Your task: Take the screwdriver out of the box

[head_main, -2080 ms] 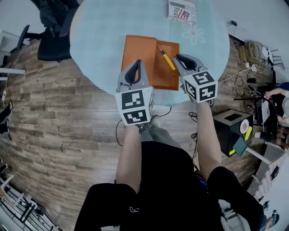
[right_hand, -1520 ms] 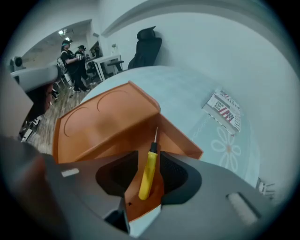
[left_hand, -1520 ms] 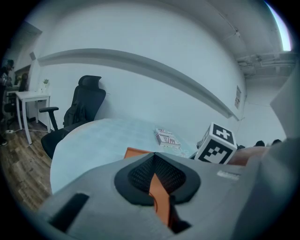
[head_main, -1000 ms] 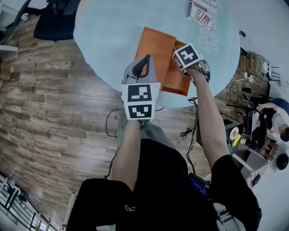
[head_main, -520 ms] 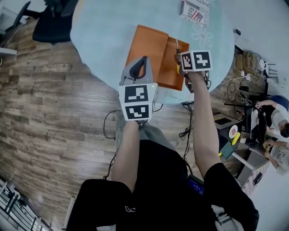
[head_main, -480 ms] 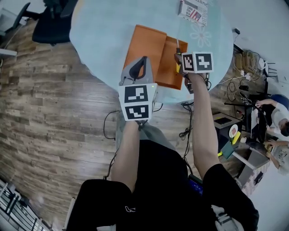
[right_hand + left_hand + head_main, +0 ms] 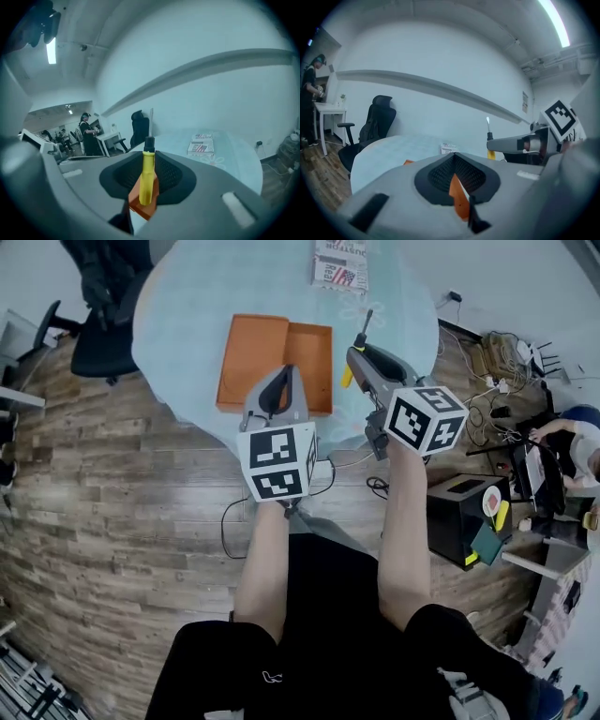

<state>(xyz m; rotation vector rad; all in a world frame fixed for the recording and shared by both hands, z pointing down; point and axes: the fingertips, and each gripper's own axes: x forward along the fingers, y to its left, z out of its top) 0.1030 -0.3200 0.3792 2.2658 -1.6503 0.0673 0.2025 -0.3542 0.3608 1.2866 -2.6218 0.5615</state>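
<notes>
The screwdriver [image 7: 348,377], with a yellow handle and a thin metal shaft, is clamped in my right gripper [image 7: 354,354], its tip pointing away from me. It hangs above the table to the right of the open orange box [image 7: 253,357], clear of it. From the right gripper view the handle [image 7: 147,178] stands upright between the pads, with the box [image 7: 140,208] below. My left gripper [image 7: 285,373] hovers over the box's near edge, its jaw tips together and nothing held. The left gripper view shows the right gripper [image 7: 511,143] with the screwdriver [image 7: 488,124] sticking up.
The round pale-blue table [image 7: 187,296] carries a printed booklet [image 7: 339,263] at its far side. A black office chair [image 7: 103,324] stands at the left. On the wooden floor to the right are a black box [image 7: 459,502] and cables. A person [image 7: 572,437] sits far right.
My right gripper has risen with the screwdriver and carried it from inside the box to the air right of it. My left gripper has lifted a little.
</notes>
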